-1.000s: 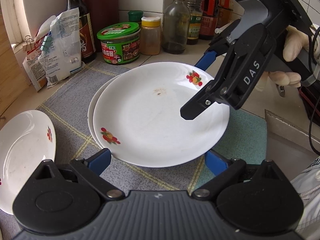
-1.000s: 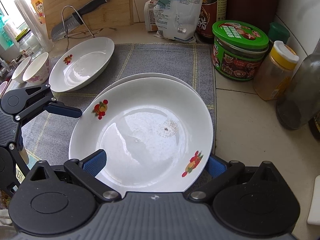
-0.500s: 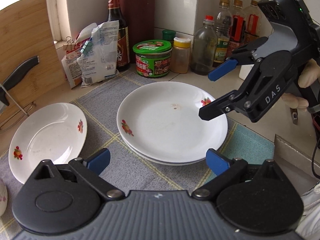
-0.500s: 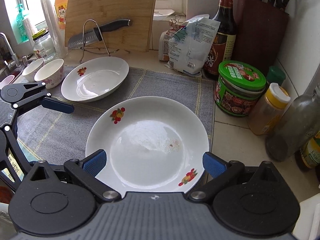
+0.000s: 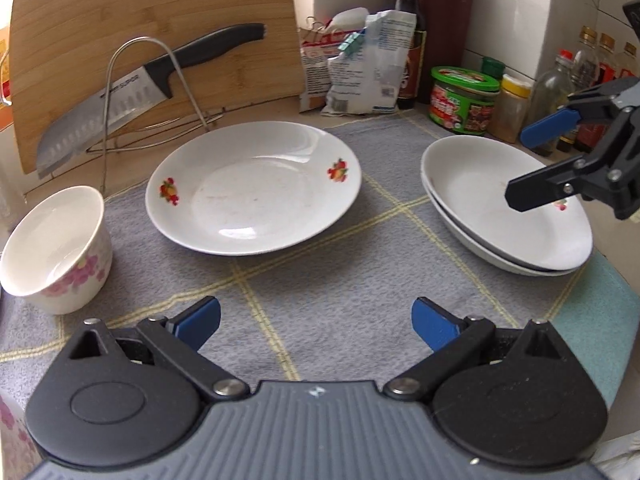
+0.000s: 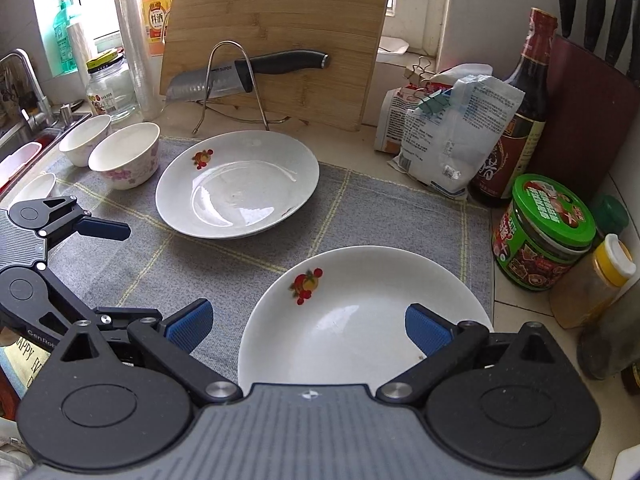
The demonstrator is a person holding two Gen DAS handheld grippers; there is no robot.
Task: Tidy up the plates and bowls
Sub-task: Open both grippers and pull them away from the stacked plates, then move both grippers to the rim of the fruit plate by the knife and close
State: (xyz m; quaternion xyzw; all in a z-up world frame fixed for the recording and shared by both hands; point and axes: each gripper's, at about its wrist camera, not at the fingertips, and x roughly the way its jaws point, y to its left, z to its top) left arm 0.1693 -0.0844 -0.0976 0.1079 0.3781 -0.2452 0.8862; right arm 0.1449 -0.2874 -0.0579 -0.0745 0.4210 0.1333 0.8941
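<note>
A stack of two white fruit-print plates [image 5: 500, 200] [image 6: 360, 312] sits on the grey mat at the right. A single matching plate [image 5: 252, 188] [image 6: 236, 184] lies further left on the mat. White floral bowls stand at the left: one in the left wrist view [image 5: 52, 248], three in the right wrist view, the nearest [image 6: 124, 156]. My left gripper [image 5: 316, 320] is open and empty above the mat in front of the single plate; it also shows in the right wrist view [image 6: 96, 228]. My right gripper [image 6: 308, 324] is open and empty above the stack's near rim.
A bamboo cutting board [image 6: 276, 36] and a knife [image 5: 136, 88] on a wire stand lean at the back. Bags [image 6: 452, 128], a sauce bottle [image 6: 516, 116], a green-lidded jar [image 6: 540, 236] and a yellow-capped jar [image 6: 592, 284] line the right. A sink [image 6: 24, 128] lies far left.
Both grippers have pulled back and risen from the stacked plates. The left view has swung left, bringing the single plate and a bowl into view.
</note>
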